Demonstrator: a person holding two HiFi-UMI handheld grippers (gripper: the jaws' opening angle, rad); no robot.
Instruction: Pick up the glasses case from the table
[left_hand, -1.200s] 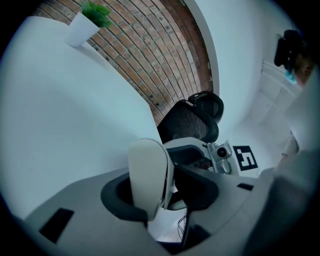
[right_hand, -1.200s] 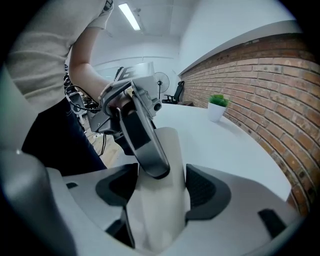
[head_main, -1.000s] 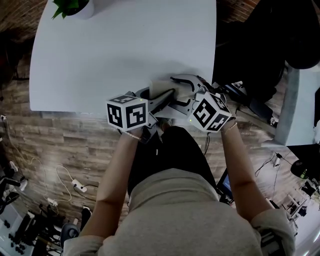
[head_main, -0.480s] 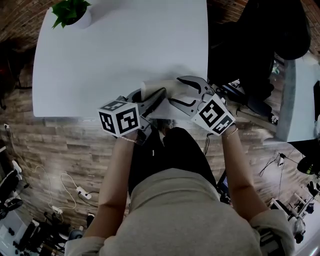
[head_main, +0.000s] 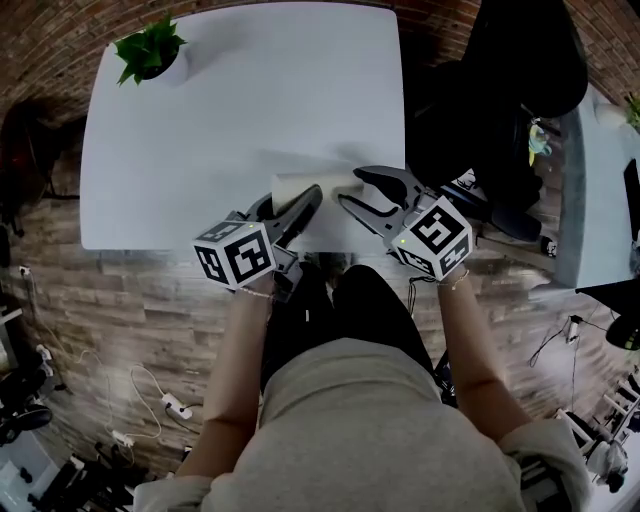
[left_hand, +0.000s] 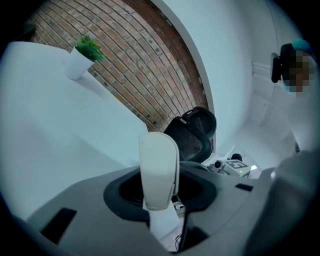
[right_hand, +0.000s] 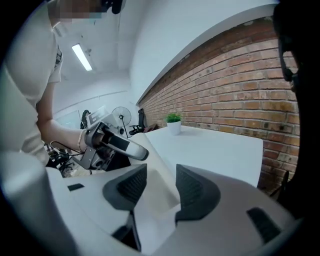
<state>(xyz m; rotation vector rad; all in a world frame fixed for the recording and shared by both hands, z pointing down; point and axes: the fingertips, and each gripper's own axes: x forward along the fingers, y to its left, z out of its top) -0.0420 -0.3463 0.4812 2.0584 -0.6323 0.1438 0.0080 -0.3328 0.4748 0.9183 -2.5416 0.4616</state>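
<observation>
Clamping opposite ends, the left gripper (head_main: 290, 203) and right gripper (head_main: 360, 190) hold the white glasses case (head_main: 330, 183) between them, over the near edge of the counter (head_main: 250, 90). Both sets of fingers have just been closing. The left fingers (left_hand: 117, 192) press the case's rounded end, and the right fingers (right_hand: 135, 186) press the other end. A potted plant (head_main: 150, 50) stands on the far left corner. A brick wall (head_main: 50, 40) lies beyond.
</observation>
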